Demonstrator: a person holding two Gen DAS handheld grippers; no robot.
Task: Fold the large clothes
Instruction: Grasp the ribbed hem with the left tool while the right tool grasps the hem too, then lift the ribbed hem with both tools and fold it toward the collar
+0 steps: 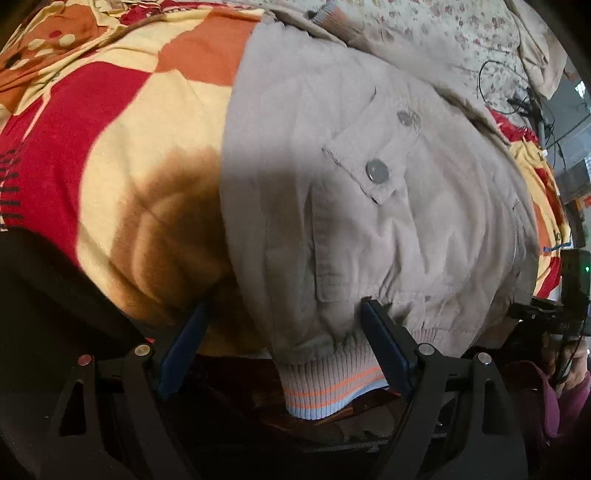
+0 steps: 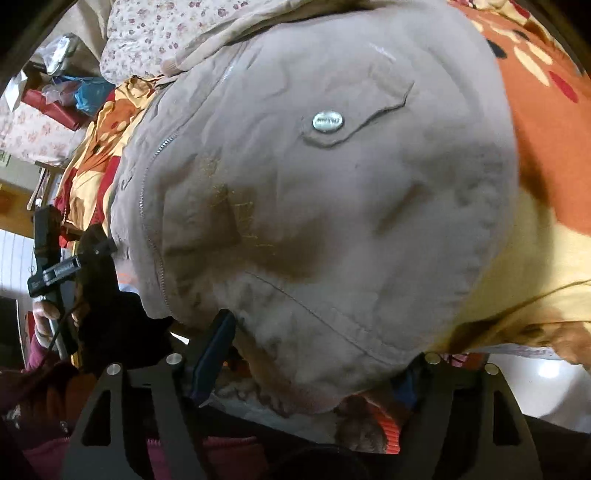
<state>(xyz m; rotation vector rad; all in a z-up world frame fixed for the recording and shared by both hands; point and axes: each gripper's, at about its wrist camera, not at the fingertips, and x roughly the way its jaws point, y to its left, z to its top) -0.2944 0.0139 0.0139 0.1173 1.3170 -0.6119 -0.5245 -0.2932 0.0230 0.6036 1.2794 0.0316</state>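
Note:
A beige jacket [image 1: 369,184] with snap pockets lies spread on a bed. Its ribbed hem [image 1: 325,380], striped orange and pale blue, hangs over the near edge. My left gripper [image 1: 284,306] stands open around the hem's corner; the right blue pad [image 1: 384,343] touches the cloth and the left one is clear of it. In the right wrist view the jacket [image 2: 314,184] fills the middle, its zip [image 2: 147,206] running down the left. My right gripper [image 2: 321,339] is open over the jacket's lower edge, and cloth drapes over its right finger and hides it.
The red, orange and yellow bedspread [image 1: 110,129] lies under the jacket. Floral bedding [image 1: 461,33] and cables [image 1: 517,92] sit at the back. Boxes and bags [image 2: 62,96] are piled beside the bed. A hand [image 2: 44,317] holds the other gripper's handle.

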